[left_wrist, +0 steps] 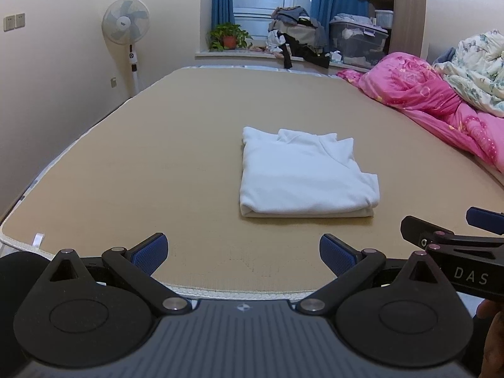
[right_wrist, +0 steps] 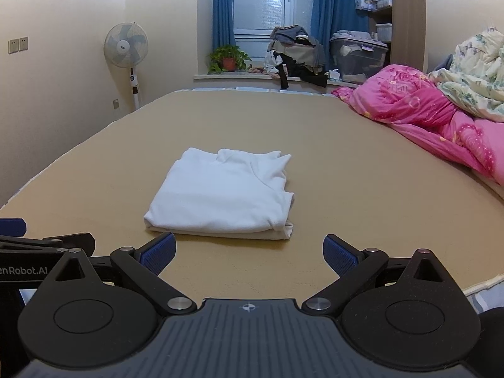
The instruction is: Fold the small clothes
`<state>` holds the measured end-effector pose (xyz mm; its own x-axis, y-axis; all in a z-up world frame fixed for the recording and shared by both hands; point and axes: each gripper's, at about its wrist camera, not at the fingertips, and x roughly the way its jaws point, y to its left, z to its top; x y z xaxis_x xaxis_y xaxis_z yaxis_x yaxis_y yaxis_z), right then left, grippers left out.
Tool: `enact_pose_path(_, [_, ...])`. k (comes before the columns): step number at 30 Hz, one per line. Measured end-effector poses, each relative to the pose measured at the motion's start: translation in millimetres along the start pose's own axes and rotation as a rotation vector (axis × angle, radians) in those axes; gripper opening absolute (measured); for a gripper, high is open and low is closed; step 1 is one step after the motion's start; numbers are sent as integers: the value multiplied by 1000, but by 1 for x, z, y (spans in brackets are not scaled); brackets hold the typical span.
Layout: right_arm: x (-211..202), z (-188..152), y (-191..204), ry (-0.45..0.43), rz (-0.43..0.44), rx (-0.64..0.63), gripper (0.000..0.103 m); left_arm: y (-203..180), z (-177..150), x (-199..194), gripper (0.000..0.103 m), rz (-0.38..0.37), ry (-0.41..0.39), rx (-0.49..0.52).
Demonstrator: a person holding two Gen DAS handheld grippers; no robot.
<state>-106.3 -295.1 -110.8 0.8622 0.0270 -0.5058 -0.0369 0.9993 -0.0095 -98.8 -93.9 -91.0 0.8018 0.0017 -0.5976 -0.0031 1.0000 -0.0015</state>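
A white garment point(left_wrist: 302, 176) lies folded into a neat rectangle on the tan bed mat point(left_wrist: 157, 173); it also shows in the right wrist view point(right_wrist: 223, 195). My left gripper point(left_wrist: 242, 252) is open and empty, held back near the mat's front edge, with the garment ahead and slightly to the right. My right gripper point(right_wrist: 249, 253) is open and empty, just short of the garment's near edge. The right gripper also shows at the right edge of the left wrist view point(left_wrist: 453, 236). The left gripper shows at the left edge of the right wrist view point(right_wrist: 47, 242).
A pink quilt point(left_wrist: 441, 100) and a floral quilt point(left_wrist: 475, 66) are heaped along the bed's right side. A standing fan point(left_wrist: 126, 28) is at the far left wall. A plant point(left_wrist: 228, 36), piled clothes point(left_wrist: 296, 34) and a storage bin point(left_wrist: 359, 42) sit on the window ledge.
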Motion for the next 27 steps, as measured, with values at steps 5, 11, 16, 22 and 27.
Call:
enact_pose_path(5, [1,-1,1,-2,-3,2,99,2,0,0,103,-5,-10,5])
enact_pose_path(11, [3,-3,0,-9,-7,-7,99,4,0,-2,103,-15,-27,10])
enact_pose_path(16, [3,-5,1,-17,-19,-24,99,5,-2,-3,103,-15,-34,19])
enact_pose_path(22, [2,-5,0,-21,-20,-26,99,8,-1,-3,103,-20,-38,21])
enact_pose_path(27, [-1,-4,-2,-30,-21,-31,99,11,-1,-4,103,-25,-43,20])
